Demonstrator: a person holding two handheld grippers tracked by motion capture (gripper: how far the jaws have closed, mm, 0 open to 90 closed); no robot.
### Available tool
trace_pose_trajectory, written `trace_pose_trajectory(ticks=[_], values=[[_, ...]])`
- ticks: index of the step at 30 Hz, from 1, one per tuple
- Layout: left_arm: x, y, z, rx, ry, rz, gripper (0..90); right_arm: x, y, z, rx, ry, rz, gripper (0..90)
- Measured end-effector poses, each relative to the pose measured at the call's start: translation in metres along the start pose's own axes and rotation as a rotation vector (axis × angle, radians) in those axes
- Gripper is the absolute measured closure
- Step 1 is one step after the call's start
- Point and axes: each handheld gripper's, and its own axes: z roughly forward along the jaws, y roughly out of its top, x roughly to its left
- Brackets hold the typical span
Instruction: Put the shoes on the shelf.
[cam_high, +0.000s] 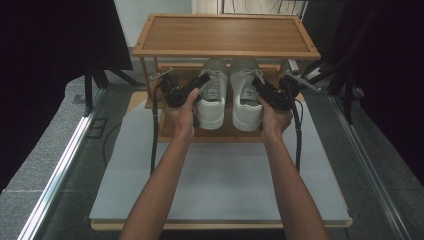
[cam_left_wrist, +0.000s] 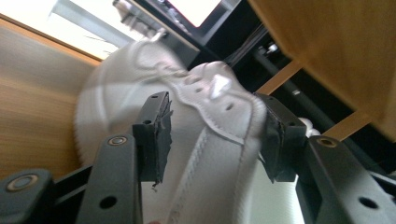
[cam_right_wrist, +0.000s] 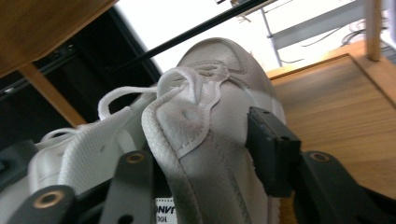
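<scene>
Two white sneakers stand side by side on the lower board (cam_high: 220, 134) of a wooden rack, toes pointing away. My left gripper (cam_high: 202, 80) reaches in at the left sneaker (cam_high: 212, 100), and my right gripper (cam_high: 257, 82) at the right sneaker (cam_high: 245, 100). In the left gripper view the jaws of my left gripper (cam_left_wrist: 217, 137) stand apart astride the sneaker's (cam_left_wrist: 205, 93) laced upper, pads not squeezing it. In the right gripper view my right gripper (cam_right_wrist: 205, 158) straddles the right sneaker's (cam_right_wrist: 219, 93) outer wall, one pad (cam_right_wrist: 271, 154) outside and the other jaw inside the opening. The other sneaker (cam_right_wrist: 84, 149) lies beside it.
The rack's top shelf (cam_high: 225, 32) overhangs the sneakers closely. Thin wooden posts (cam_high: 148, 75) hold it up at the sides. The rack stands on a pale board (cam_high: 220, 185) over a grey floor, with a metal rail (cam_high: 60, 170) at the left and dark stands at both sides.
</scene>
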Motion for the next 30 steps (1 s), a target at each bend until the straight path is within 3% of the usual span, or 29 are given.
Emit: trace_pose_trajectory(ticks=[1, 2, 6, 9, 15, 18, 26, 30], values=[[0.0, 0.0, 0.0, 0.0, 0.0, 0.0, 50.0, 0.0, 0.0, 0.0, 0.0, 0.0, 0.0, 53.9], [0.002, 0.001, -0.002, -0.02, -0.036, -0.033, 50.0, -0.001, 0.001, 0.0, 0.006, 0.011, 0.0, 52.5], [0.005, 0.001, -0.002, -0.014, -0.045, -0.029, 47.6, -0.002, 0.001, 0.001, 0.0, 0.033, 0.012, 42.6], [0.004, 0.001, -0.003, -0.019, -0.047, -0.022, 46.7, -0.002, 0.003, 0.0, -0.019, 0.061, 0.011, 41.1], [0.001, 0.003, -0.01, -0.035, -0.036, 0.031, 45.7, -0.001, 0.012, -0.012, -0.067, 0.105, 0.004, 39.2], [0.0, 0.002, -0.013, -0.035, -0.039, 0.045, 45.5, -0.003, 0.012, -0.018, -0.058, 0.093, -0.046, 39.1], [-0.001, 0.002, -0.029, -0.04, -0.041, 0.095, 45.1, -0.011, 0.007, -0.033, -0.062, 0.112, -0.078, 38.8], [0.0, 0.001, -0.044, -0.034, -0.044, 0.138, 44.9, -0.015, 0.005, -0.047, -0.048, 0.12, -0.128, 39.8]])
